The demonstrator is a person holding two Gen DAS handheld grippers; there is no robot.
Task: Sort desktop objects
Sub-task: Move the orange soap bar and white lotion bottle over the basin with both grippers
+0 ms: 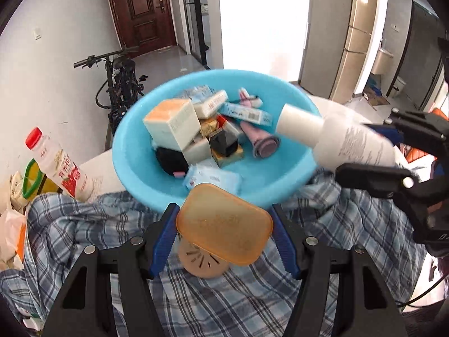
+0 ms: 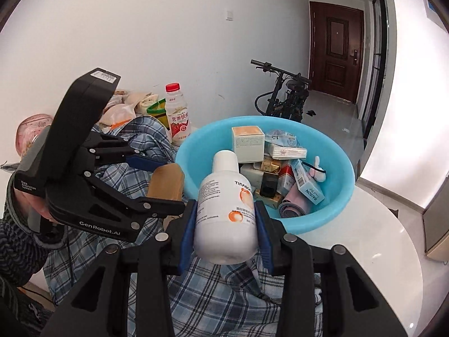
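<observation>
The left gripper (image 1: 224, 238) clamps an amber translucent container (image 1: 224, 224) between its blue ribbed pads; the rounded-rectangular lid faces the camera and hides most of the body, of which only a tan slotted underside shows below. In the right wrist view the same container (image 2: 165, 182) appears side-on as a tan block, and its far end is hidden behind the left gripper's black linkage. The lid's embossed lettering is too blurred to read.

The right gripper (image 2: 226, 236) is closed on a white plastic bottle (image 2: 227, 210), its pads pressing on both sides of the lower body. The bottle is cylindrical with a smooth white cap pointing away from the gripper, and carries orange fruit graphics and small print. The bottle's base is partly cut off by the gripper frame. In the left wrist view the bottle (image 1: 336, 137) is motion-blurred.

Directly ahead of both grippers sits a light blue plastic basin (image 2: 196, 151), round and smooth-walled. It holds cardboard boxes, a pink tube, a black faceted bottle and a black pouch, piled so that the lower items are covered. The held bottle's cap overlaps the basin's near rim in the view; the amber container lies just short of that rim.

Beneath both grippers lies crumpled blue plaid cloth (image 1: 238, 303), which covers the near part of the white tabletop (image 2: 364, 238). To the left of the left gripper stands a red-capped drink bottle (image 1: 59, 163).
</observation>
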